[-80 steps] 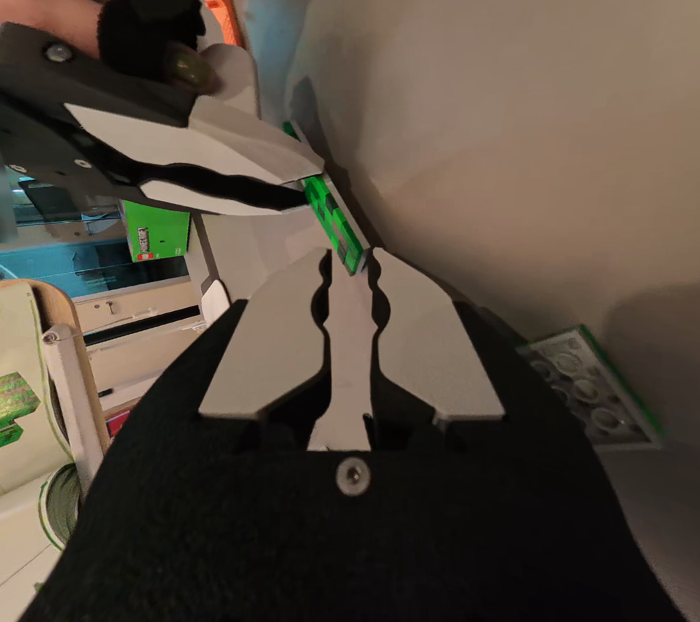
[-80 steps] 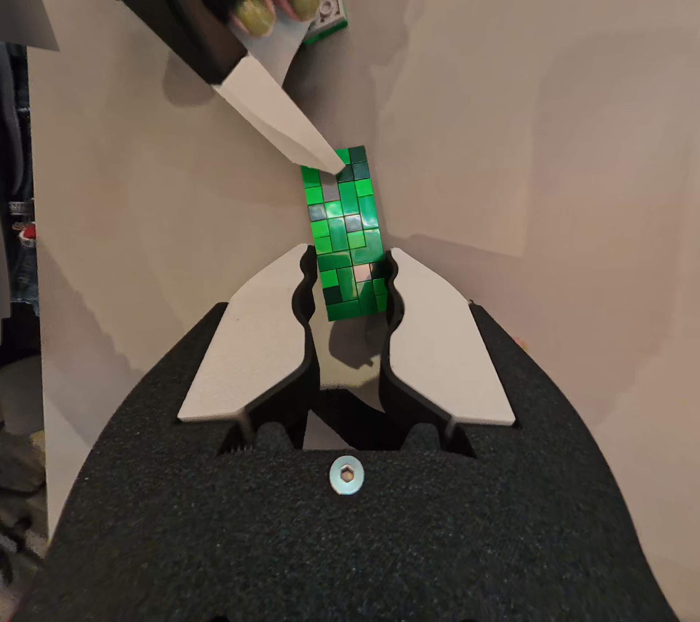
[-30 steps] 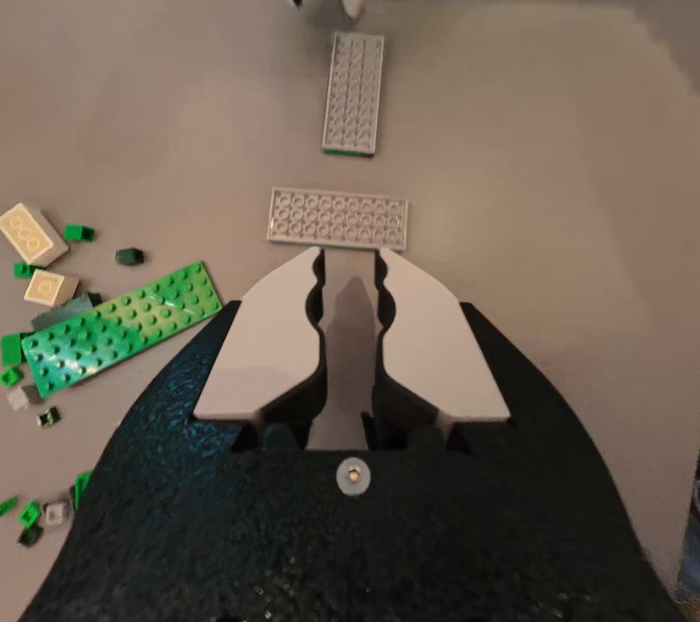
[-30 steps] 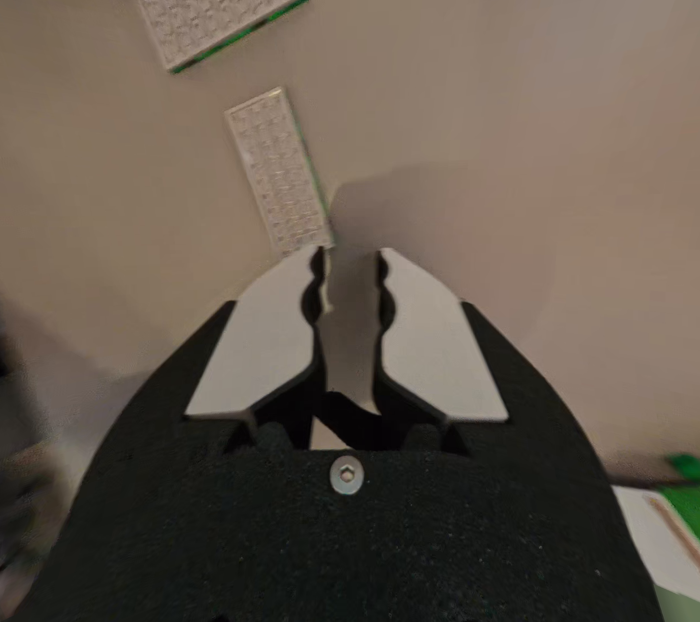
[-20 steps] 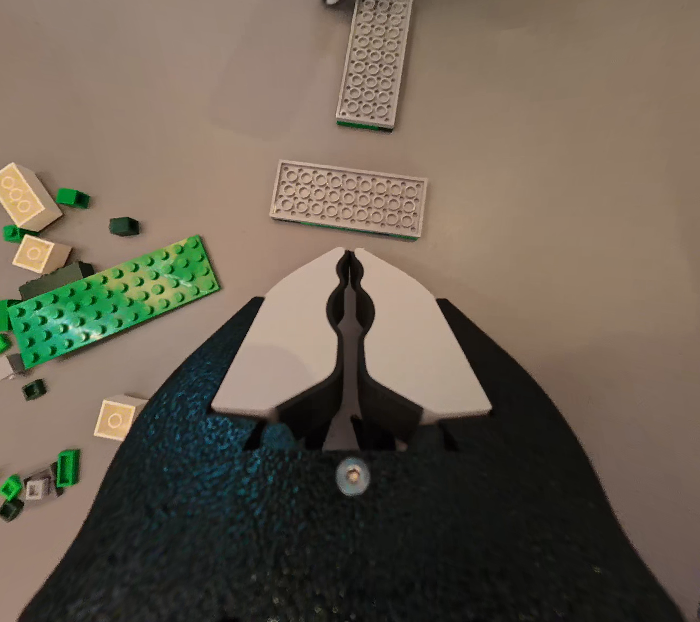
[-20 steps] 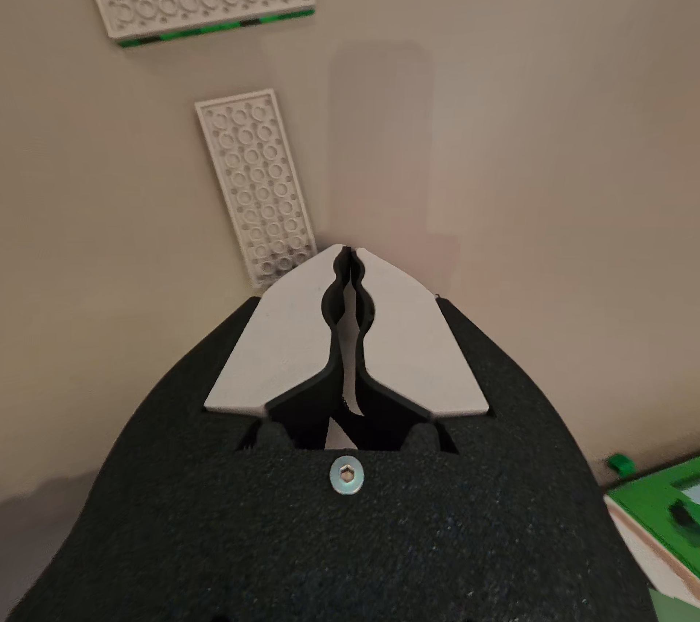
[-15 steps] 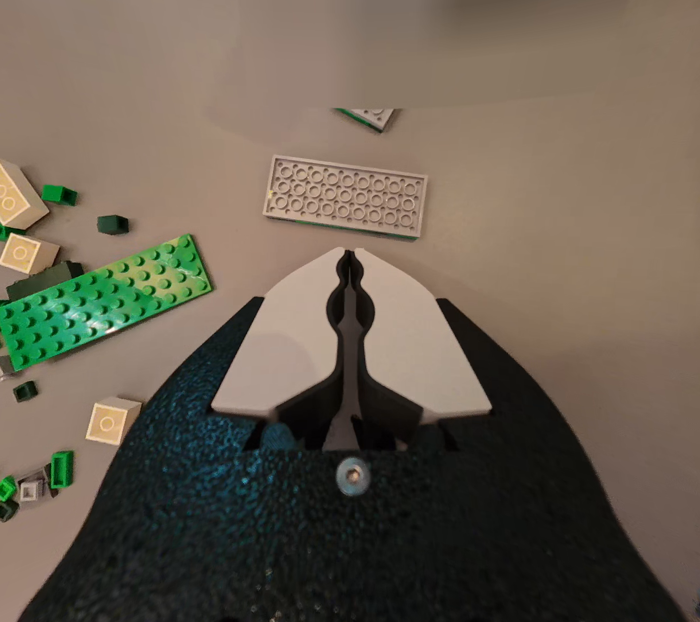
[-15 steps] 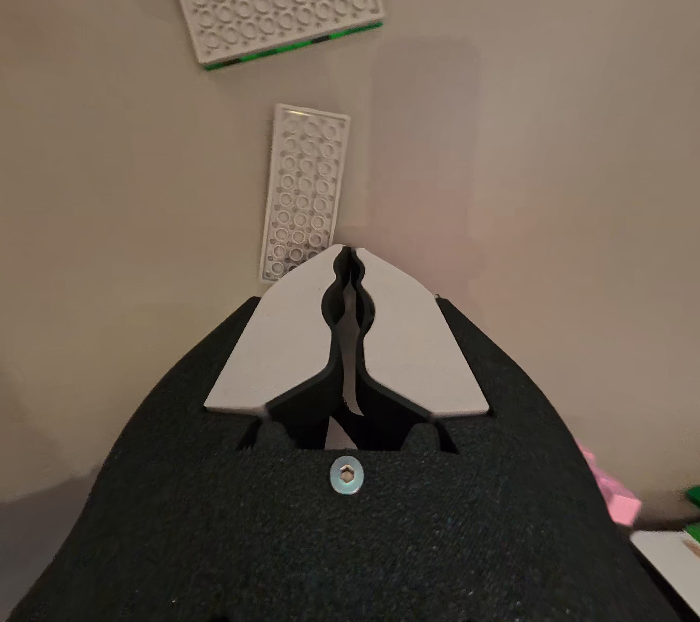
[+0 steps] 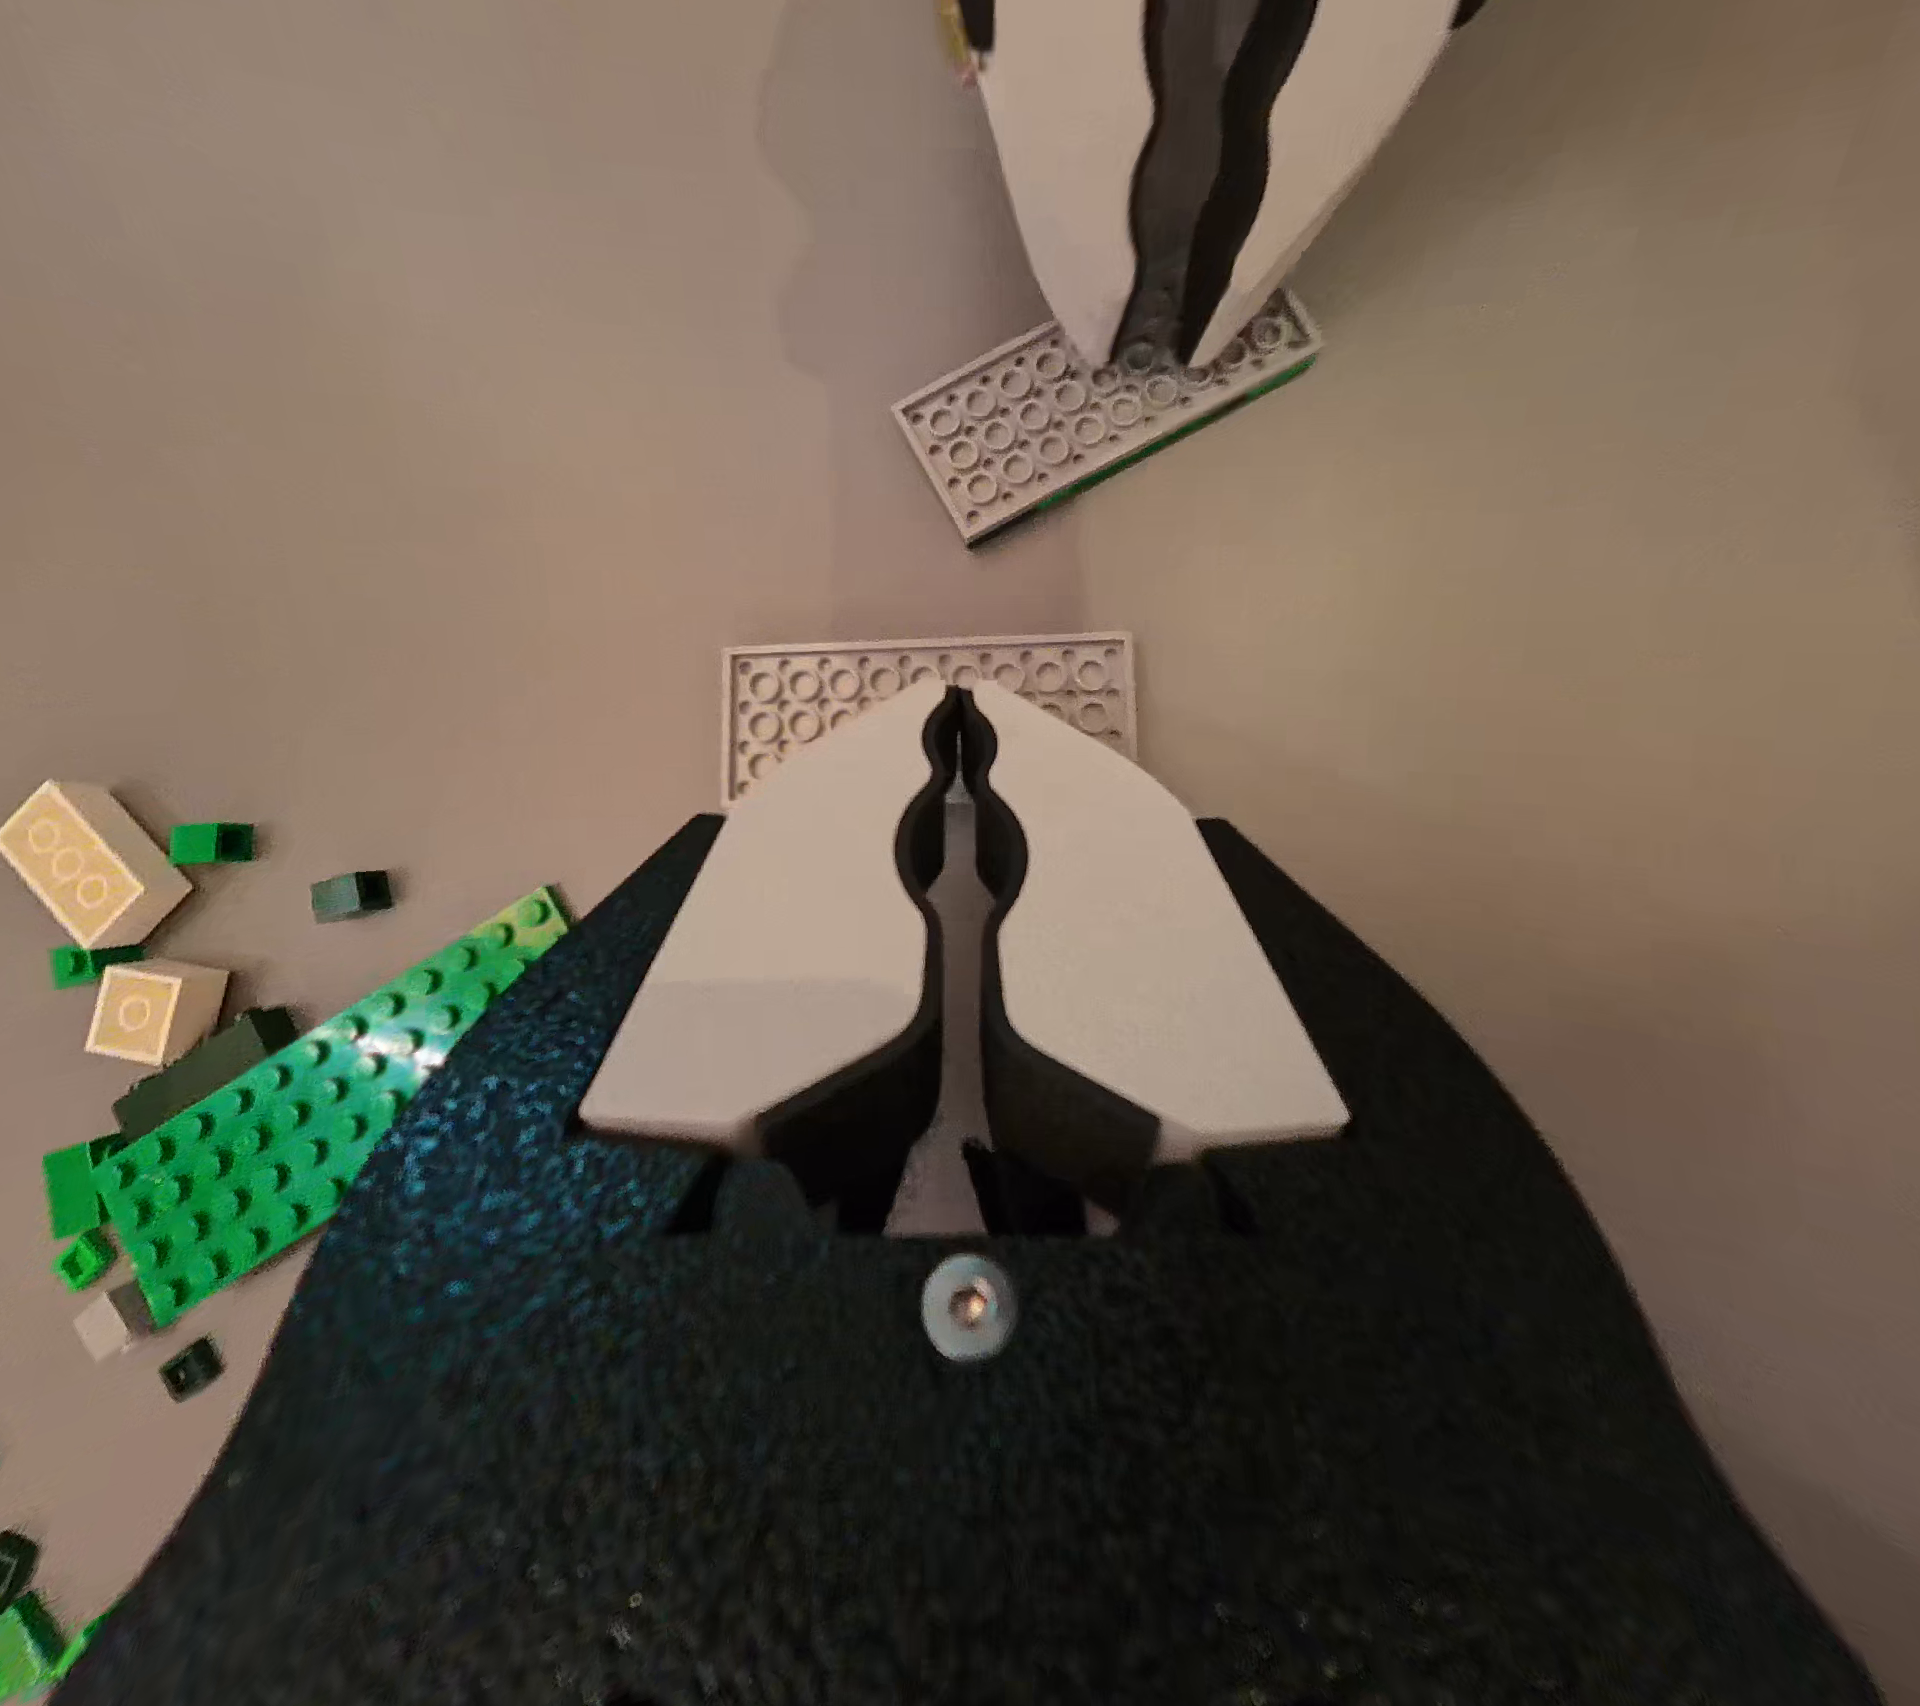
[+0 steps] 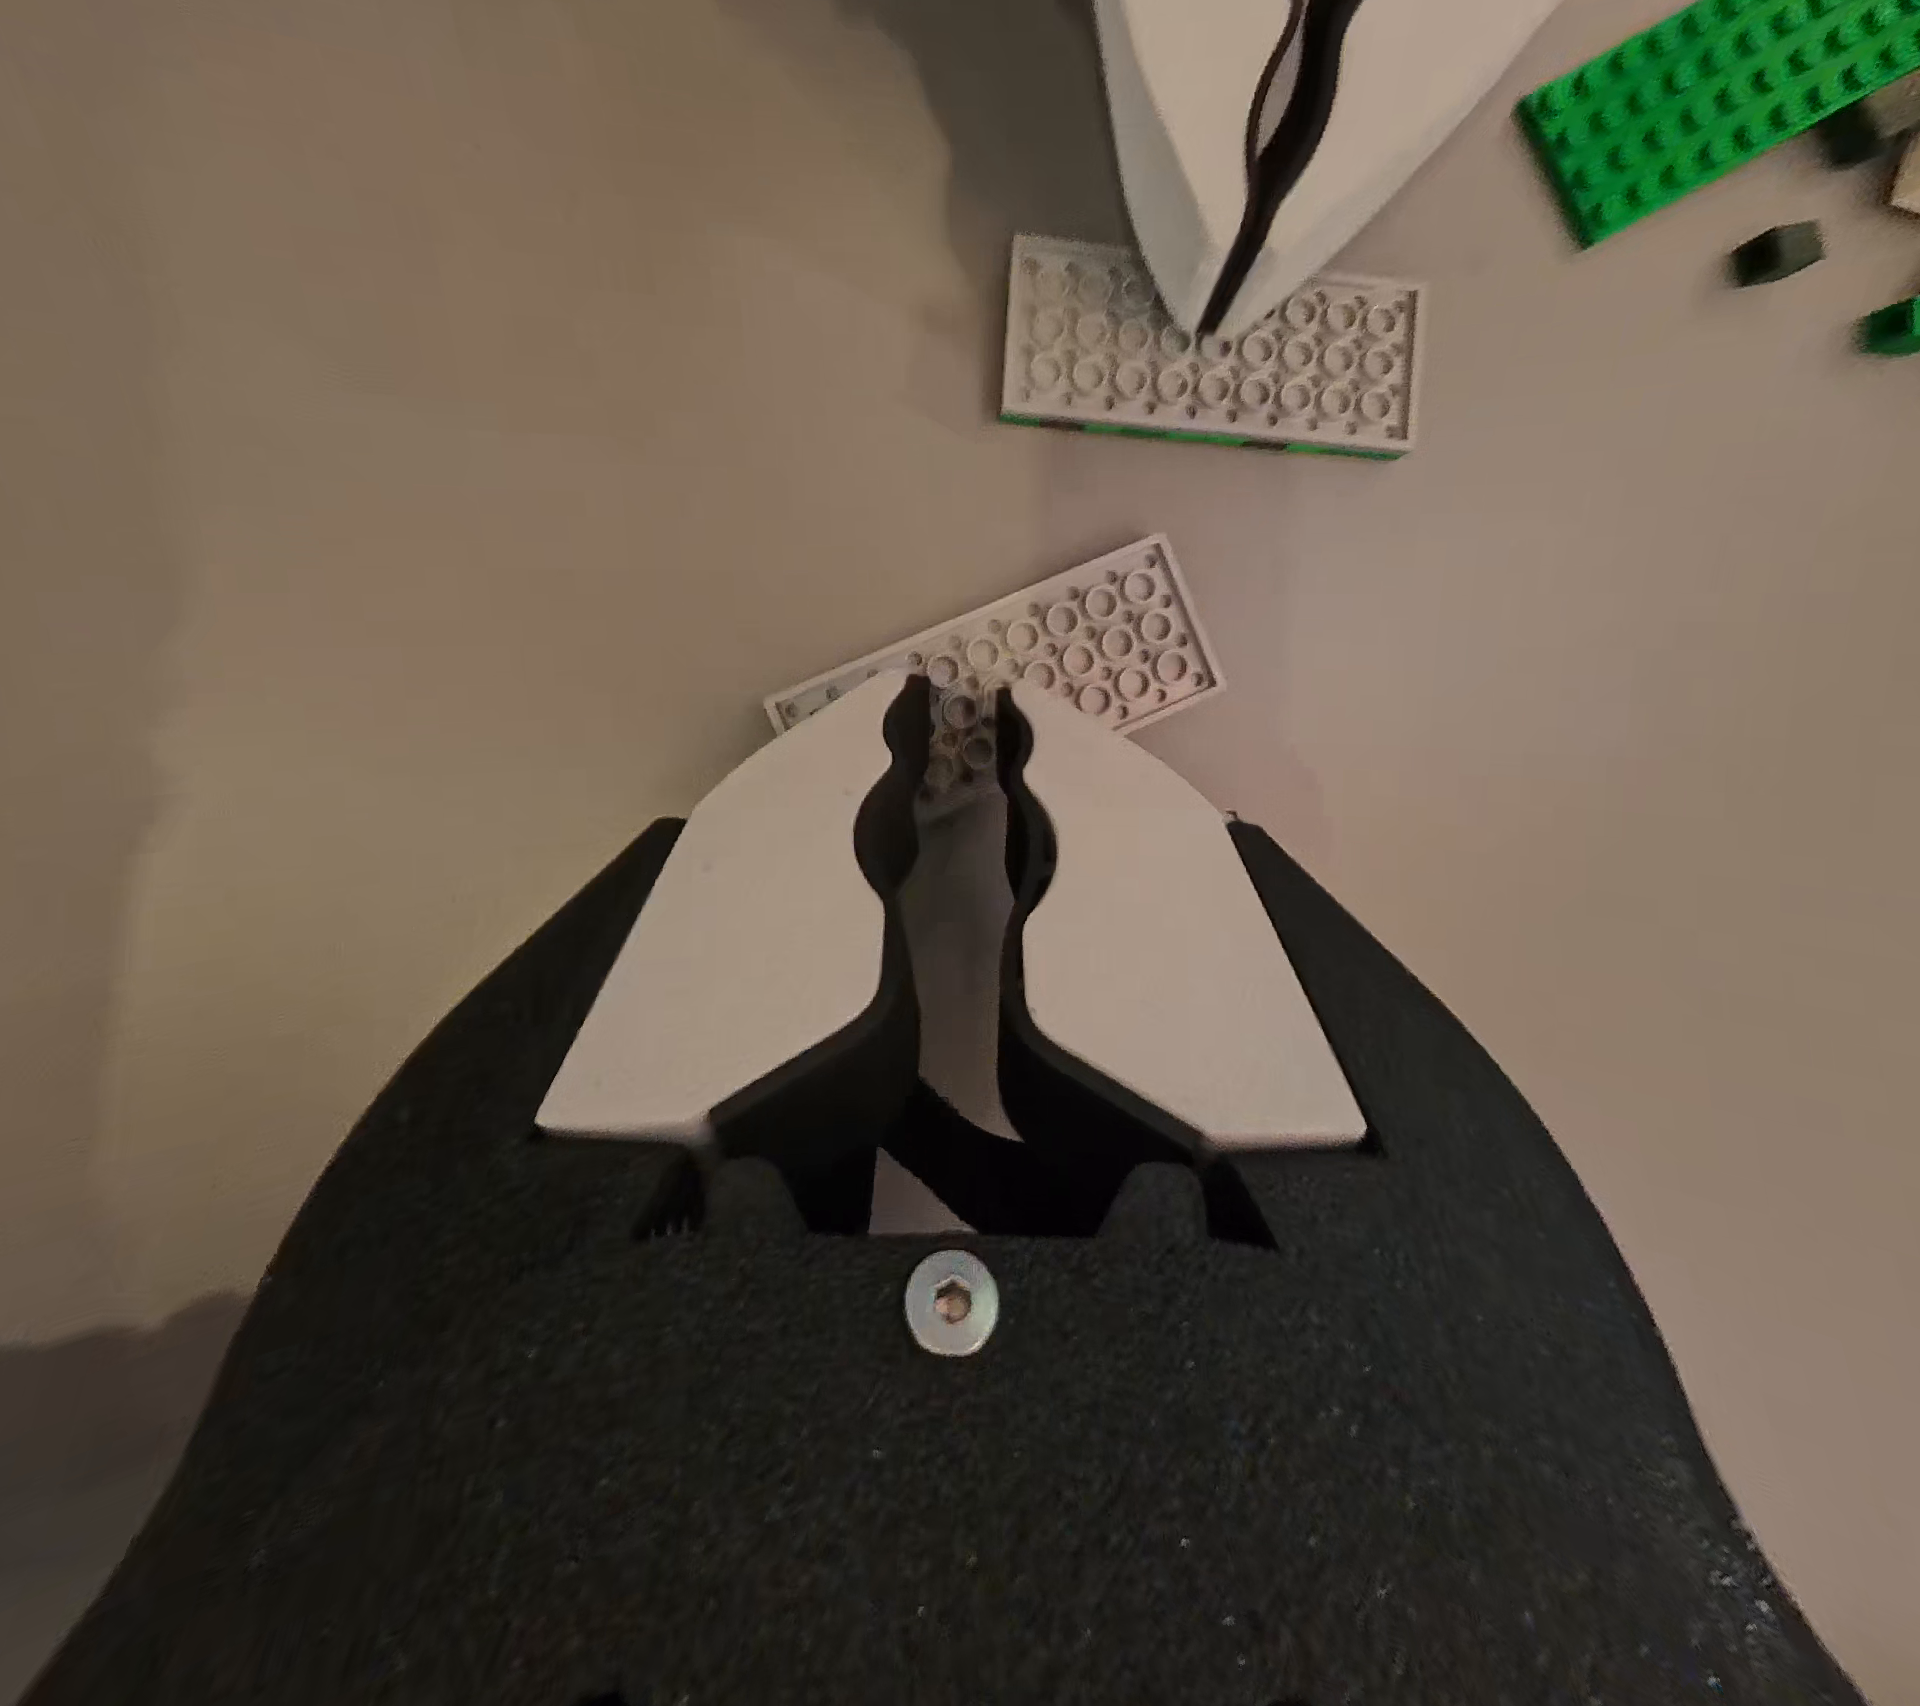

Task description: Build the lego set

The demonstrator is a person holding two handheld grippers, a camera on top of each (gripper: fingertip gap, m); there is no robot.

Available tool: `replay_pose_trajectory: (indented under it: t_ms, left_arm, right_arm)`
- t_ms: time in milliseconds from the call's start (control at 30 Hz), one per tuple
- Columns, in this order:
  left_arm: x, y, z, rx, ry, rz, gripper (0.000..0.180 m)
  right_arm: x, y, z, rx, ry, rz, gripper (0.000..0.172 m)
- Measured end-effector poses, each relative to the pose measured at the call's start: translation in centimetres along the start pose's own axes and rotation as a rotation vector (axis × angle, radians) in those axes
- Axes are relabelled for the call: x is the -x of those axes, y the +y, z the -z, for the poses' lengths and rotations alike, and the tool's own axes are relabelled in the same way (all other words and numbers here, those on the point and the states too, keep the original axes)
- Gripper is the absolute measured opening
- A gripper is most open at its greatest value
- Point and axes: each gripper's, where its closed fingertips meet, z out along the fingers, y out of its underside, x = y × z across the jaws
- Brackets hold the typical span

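- My left fingers, parted a moment ago, are now pressed together at the tips with nothing between them. They point down onto the near grey plate, about mid-length, and seem to rest on its top.
- My right fingers, closed a moment ago, now stand slightly apart. The pitted face of the far grey plate shows through the slit, and they grip nothing. Seen from the left side, their tips sit on that plate's far long edge.
- Both grey plates lie flat on the bench, hollow side up, each with a green layer showing along one edge. They are near each other but not touching. The near one lies square to me and the far one is skewed.
- Each gripper now bears on its own plate from above, from opposite sides, rather than holding anything.
- To the left lies a long green plate, partly under my left gripper's body. Beside it are cream bricks and small green and dark bits.
- These loose pieces lie apart from both grey plates, and nothing lies between the two plates.
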Motion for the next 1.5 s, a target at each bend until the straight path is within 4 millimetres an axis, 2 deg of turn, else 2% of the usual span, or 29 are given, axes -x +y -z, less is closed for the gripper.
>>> replay_pose_trajectory:
  t_ms: [133, 300, 567, 767, 833, 900, 1033, 1167, 1333, 1500]
  left_arm:
    - [0.1, 0.4, -0.7, 0.040, 0.039, 0.031, 0.000]
    - [-0.6, 0.8, -0.6, 0.056, 0.061, 0.091, 0.000]
    - [-2.0, 0.9, -0.3, 0.077, -0.036, 0.216, 0.000]
    - [-2.2, 0.5, -0.5, -0.025, -0.139, 0.467, 0.000]
    - [-2.3, 0.5, -0.2, -0.071, -0.176, 0.463, 0.000]
    - [-1.9, 0.9, 1.0, -0.098, -0.219, 0.445, 0.000]
    - [-2.8, 1.9, 2.4, -0.066, -0.084, 0.403, 0.000]
    - [-2.3, 3.5, 1.7, 0.068, -0.039, 0.346, 0.000]
    - [-2.8, 2.6, 0.4, 0.091, 0.049, 0.372, 0.000]
    - [-3.7, 1.0, -0.8, 0.051, 0.081, 0.417, 0.000]
  right_arm:
    - [-0.9, 0.1, -0.4, 0.001, 0.020, -0.063, 0.000]
    - [-1.9, -0.2, -0.7, 0.002, 0.097, -0.121, 0.000]
    - [-3.6, -0.9, -1.3, 0.014, 0.142, -0.202, 0.000]
    - [-3.9, -1.4, -1.7, 0.064, 0.204, -0.187, 0.000]
    - [-4.2, -1.7, -1.1, 0.051, 0.260, -0.164, 0.000]
    - [-3.9, -2.0, -0.4, 0.015, 0.268, -0.207, 0.000]
    - [-3.9, -0.5, 0.9, 0.084, 0.375, -0.332, 0.000]
    - [-4.3, 1.2, 0.2, 0.151, 0.357, -0.473, 0.000]
    - [-5.0, 1.1, -0.8, 0.172, 0.269, -0.563, 0.000]
    - [-5.8, 0.0, -1.7, 0.171, 0.224, -0.470, 0.000]
